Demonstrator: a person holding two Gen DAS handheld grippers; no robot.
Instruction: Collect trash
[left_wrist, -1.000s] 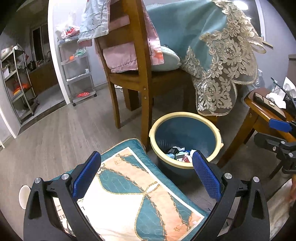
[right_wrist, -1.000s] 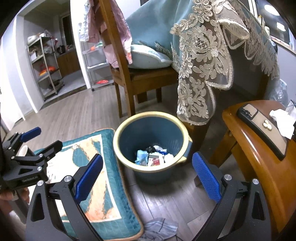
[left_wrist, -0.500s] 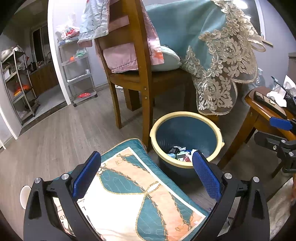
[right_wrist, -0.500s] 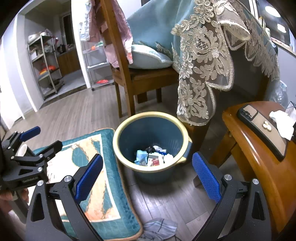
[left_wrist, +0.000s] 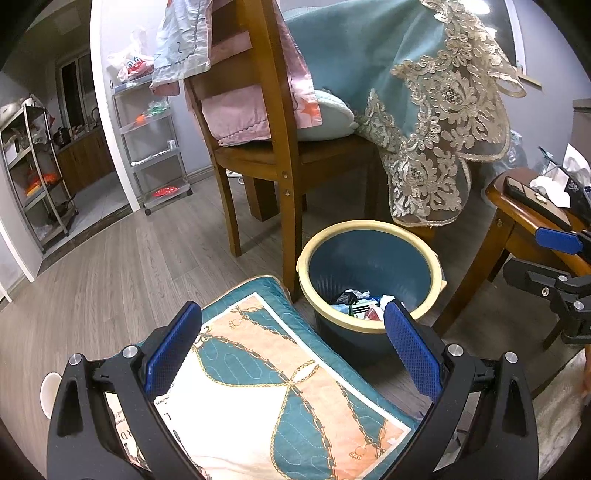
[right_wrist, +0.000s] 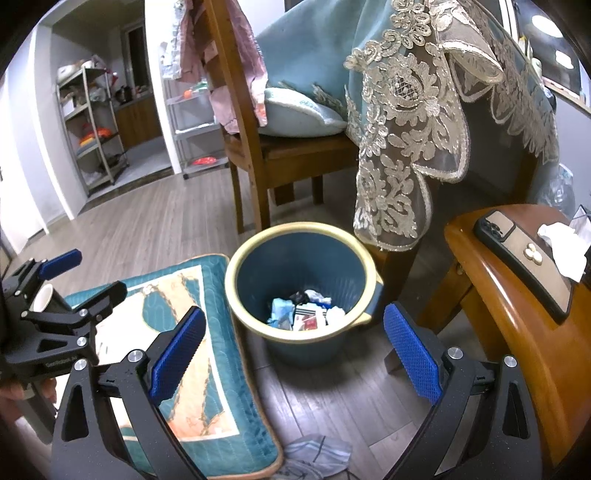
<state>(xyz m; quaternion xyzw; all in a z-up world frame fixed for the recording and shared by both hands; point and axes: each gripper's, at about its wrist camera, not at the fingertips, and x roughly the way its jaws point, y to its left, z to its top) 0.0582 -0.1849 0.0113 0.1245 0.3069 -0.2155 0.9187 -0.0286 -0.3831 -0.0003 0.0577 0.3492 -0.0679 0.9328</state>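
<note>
Both claws hang released and empty, the left gripper (left_wrist: 291, 349) over the teal-and-peach quilted cushion (left_wrist: 280, 402), the right gripper (right_wrist: 293, 350) facing the blue plastic bin with a cream rim (right_wrist: 301, 334), probably lining up. Wrappers (right_wrist: 304, 314) already lie at its bottom; a crumpled white tissue (right_wrist: 563, 251) waits beyond on the wooden stool (right_wrist: 509, 291).

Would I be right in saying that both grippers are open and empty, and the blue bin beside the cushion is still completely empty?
Not quite. Both the left gripper and the right gripper are open and empty, and the blue bin does stand beside the cushion, but it is not empty: the right wrist view shows wrappers and crumpled paper lying at its bottom.
</note>
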